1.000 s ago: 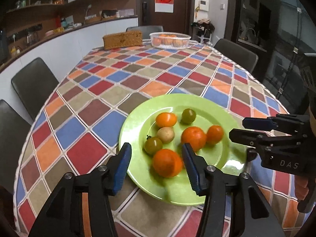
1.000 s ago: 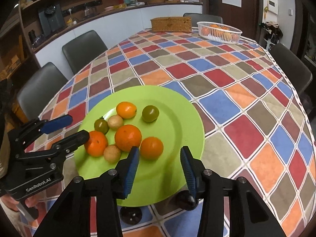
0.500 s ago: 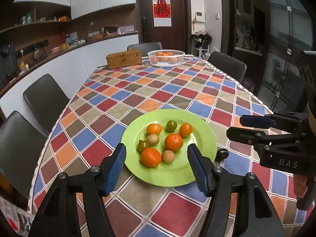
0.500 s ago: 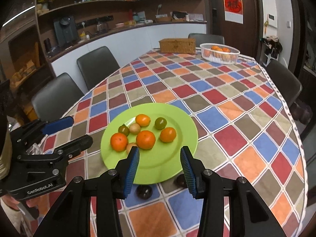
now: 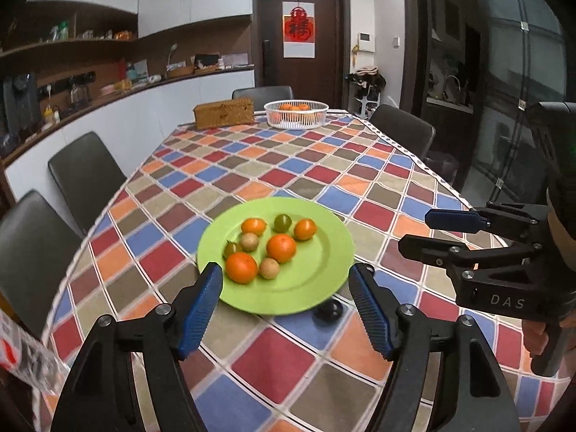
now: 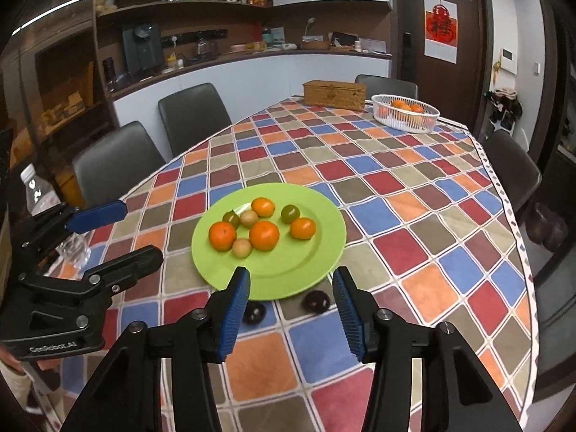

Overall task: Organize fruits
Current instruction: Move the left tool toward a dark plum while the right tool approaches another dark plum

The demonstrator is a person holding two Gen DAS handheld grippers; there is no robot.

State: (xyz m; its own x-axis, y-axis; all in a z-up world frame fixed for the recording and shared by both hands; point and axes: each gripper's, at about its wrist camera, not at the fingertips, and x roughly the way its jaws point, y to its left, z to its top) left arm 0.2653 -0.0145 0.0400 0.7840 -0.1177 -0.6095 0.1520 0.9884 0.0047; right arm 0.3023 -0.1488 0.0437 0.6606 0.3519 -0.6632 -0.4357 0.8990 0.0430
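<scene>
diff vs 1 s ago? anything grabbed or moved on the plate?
Both grippers have pulled back and up from the green plate, which now looks smaller in both wrist views. Left gripper jaws are opening, visibly wider than before, nothing between them. Right gripper jaws are opening slightly, also empty. Nothing grabbed or released. The fruits on the plate, the two dark fruits on the cloth and the white basket kept their places.
</scene>
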